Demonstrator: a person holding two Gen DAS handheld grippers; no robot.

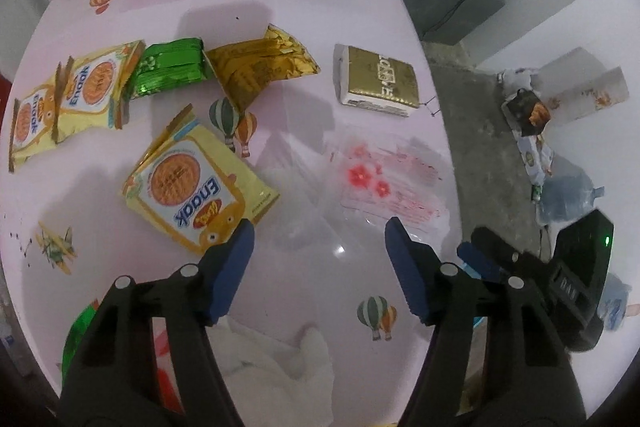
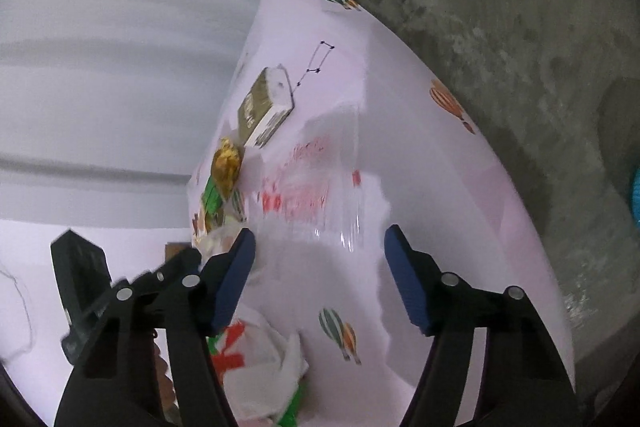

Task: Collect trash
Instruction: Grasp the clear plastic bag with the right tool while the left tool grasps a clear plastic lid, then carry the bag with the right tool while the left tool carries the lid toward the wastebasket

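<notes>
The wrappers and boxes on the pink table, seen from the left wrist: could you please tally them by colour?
Yellow Enaak packets: 3
Green foil wrapper: 1
Gold foil wrapper: 1
Gold box: 1
Clear red-printed bag: 1
Total: 7

Yellow snack packets [image 1: 68, 95], a green wrapper [image 1: 170, 69] and a gold wrapper [image 1: 260, 63] lie toward the table's far left; a gold box [image 1: 378, 81] sits near the right edge.
</notes>
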